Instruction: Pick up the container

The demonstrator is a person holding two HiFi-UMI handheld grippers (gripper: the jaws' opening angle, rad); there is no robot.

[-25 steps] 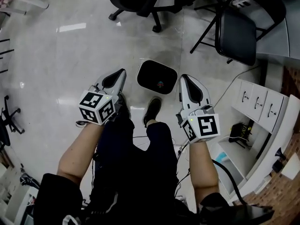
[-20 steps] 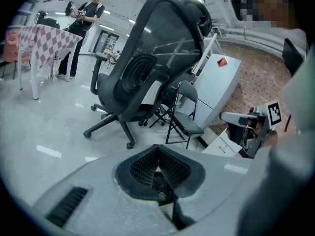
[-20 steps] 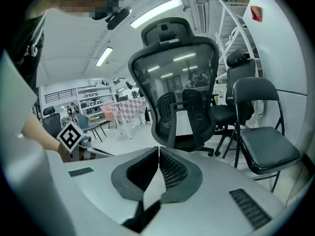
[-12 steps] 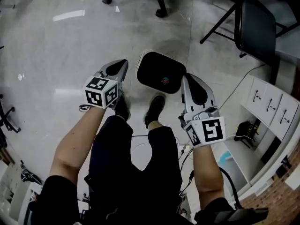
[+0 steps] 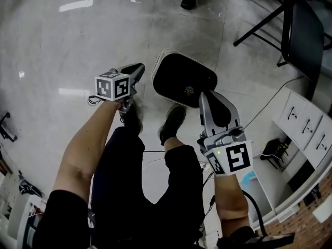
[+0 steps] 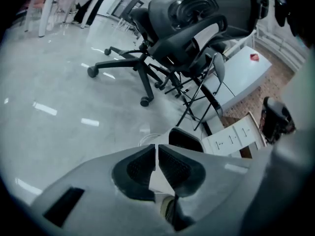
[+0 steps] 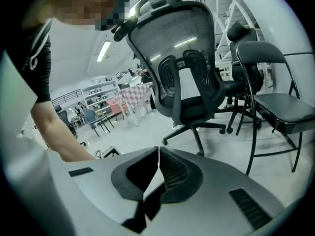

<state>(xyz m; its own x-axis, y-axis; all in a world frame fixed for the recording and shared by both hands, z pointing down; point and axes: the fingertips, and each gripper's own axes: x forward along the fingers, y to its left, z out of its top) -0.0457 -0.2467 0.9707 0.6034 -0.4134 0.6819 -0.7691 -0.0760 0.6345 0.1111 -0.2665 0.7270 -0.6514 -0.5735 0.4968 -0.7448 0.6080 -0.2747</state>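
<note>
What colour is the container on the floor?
The container has a white outer rim and a black inside; the head view shows it best.

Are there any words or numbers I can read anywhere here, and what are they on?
No text here can be read.
On the container: a small colourful logo, too small to read.
On the left gripper and the right gripper: the cubes carry black-and-white square markers, which are patterns, not words.
On the white drawers: dark marks, too small to tell.
</note>
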